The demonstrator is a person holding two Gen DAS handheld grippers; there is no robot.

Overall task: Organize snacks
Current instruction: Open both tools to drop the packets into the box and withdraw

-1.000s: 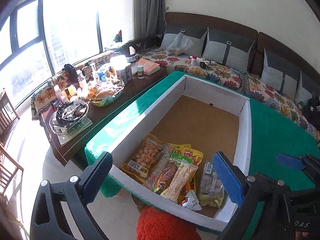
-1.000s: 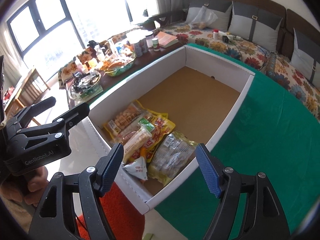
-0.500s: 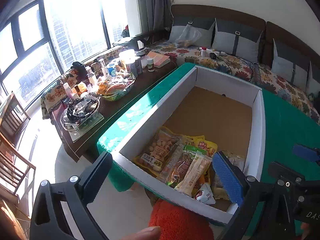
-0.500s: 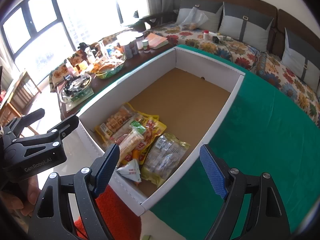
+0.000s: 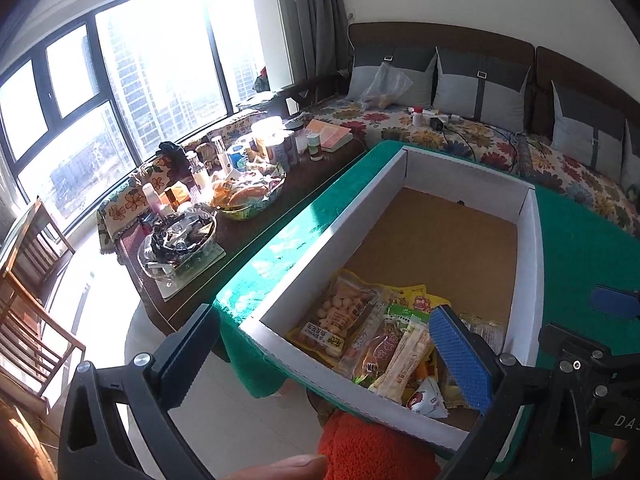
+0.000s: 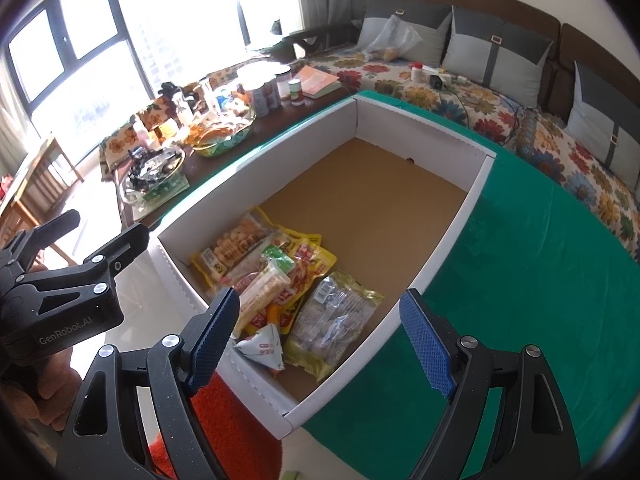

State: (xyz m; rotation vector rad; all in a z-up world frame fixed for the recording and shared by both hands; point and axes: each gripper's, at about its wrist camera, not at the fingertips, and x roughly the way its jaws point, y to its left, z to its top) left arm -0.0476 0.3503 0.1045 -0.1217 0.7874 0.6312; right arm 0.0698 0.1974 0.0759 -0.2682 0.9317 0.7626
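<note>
Green cloth covers the worktop (image 6: pixel 520 264) where our white cardboard box (image 6: pixel 452 232) sits. Snack packets (image 6: pixel 280 280) lie heaped at its near end. Our left gripper (image 5: pixel 320 356) and right gripper (image 6: pixel 320 332) hover above, fingers spread wide, holding nothing.

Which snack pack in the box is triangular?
The small white triangular pack with red print, at the pile's near end beside the clear bag; the other packs are flat and rectangular.
</note>
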